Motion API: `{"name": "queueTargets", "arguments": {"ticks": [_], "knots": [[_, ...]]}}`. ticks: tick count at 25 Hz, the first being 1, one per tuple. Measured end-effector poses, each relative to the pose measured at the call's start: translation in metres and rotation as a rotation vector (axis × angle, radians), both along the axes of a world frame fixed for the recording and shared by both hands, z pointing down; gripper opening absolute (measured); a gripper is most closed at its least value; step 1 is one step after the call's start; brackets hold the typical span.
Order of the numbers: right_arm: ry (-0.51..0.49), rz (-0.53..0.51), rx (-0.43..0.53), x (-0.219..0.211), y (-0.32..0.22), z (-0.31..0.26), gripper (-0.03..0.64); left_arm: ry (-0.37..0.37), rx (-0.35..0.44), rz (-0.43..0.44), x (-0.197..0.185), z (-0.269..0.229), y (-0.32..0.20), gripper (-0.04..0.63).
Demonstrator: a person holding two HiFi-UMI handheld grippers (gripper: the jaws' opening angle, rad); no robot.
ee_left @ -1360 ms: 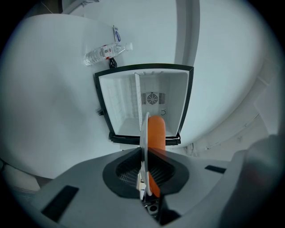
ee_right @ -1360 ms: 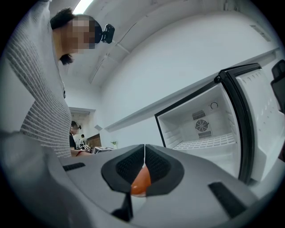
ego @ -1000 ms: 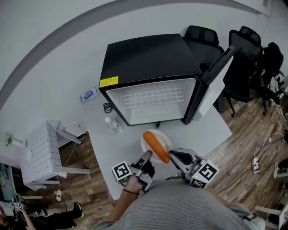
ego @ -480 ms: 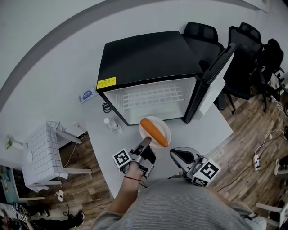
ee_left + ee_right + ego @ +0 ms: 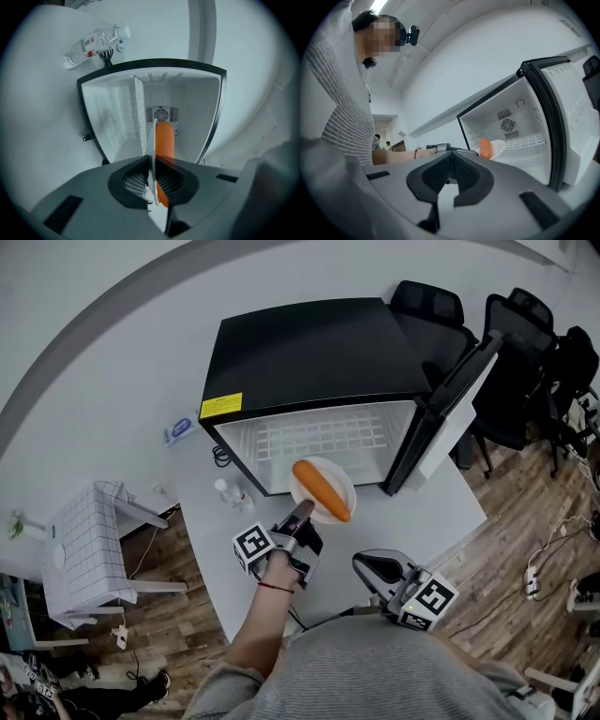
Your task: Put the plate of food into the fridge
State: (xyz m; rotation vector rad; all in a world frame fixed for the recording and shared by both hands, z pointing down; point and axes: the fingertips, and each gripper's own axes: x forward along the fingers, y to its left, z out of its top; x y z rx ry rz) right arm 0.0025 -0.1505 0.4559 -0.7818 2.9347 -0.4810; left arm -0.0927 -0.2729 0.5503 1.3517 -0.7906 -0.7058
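A white plate (image 5: 341, 484) carries a long orange piece of food (image 5: 321, 490). My left gripper (image 5: 302, 512) is shut on the plate's near rim and holds it level just in front of the open black fridge (image 5: 309, 362). In the left gripper view the plate (image 5: 151, 145) shows edge-on between the jaws, with the food (image 5: 164, 140) to its right and the white fridge interior (image 5: 187, 108) behind. My right gripper (image 5: 370, 568) hangs back near my body, shut and empty (image 5: 451, 176). From its view the plate (image 5: 498, 147) sits at the fridge mouth.
The fridge door (image 5: 448, 413) stands swung open to the right. A plastic water bottle (image 5: 230, 493) lies on the white table (image 5: 441, 512) left of the fridge, beside a black cable. Black office chairs (image 5: 525, 343) stand behind right. A small white side table (image 5: 80, 554) is at left.
My left gripper has carried the plate forward, from near the table's front edge up to the fridge opening. The right gripper has stayed back near my body.
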Motion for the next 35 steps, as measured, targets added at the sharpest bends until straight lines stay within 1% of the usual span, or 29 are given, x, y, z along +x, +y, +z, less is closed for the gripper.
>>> {"name": "queueTargets", "arguments": {"ticks": [2, 7, 14, 17, 21, 24, 26, 33, 35], "knots": [[0.001, -0.004, -0.002, 0.001, -0.001, 0.001, 0.014, -0.022, 0.01, -0.003, -0.002, -0.001, -0.011, 0.035], [0.006, -0.008, -0.012, 0.007, -0.002, 0.005, 0.014, -0.031, 0.007, -0.028, -0.007, 0.001, -0.036, 0.035], [0.02, -0.009, -0.014, 0.017, -0.008, 0.011, 0.014, -0.04, -0.028, -0.09, -0.012, 0.01, -0.068, 0.035], [0.029, -0.017, -0.014, 0.02, -0.011, 0.014, 0.014, -0.058, -0.052, -0.12, -0.015, 0.019, -0.076, 0.035], [0.036, -0.027, -0.024, 0.024, -0.014, 0.018, 0.014, -0.079, -0.086, -0.186, -0.022, 0.029, -0.085, 0.035], [0.024, -0.043, -0.017, 0.024, -0.016, 0.014, 0.014, -0.082, -0.095, -0.248, -0.026, 0.029, -0.091, 0.035], [0.023, -0.059, -0.03, 0.024, -0.016, 0.014, 0.014, -0.083, -0.097, -0.284, -0.028, 0.028, -0.094, 0.035], [0.017, -0.064, -0.015, 0.033, -0.021, 0.016, 0.014, -0.084, -0.114, -0.373, -0.032, 0.03, -0.103, 0.035], [0.02, -0.075, -0.031, 0.034, -0.02, 0.017, 0.014, -0.082, -0.118, -0.4, -0.033, 0.032, -0.106, 0.035]]}}
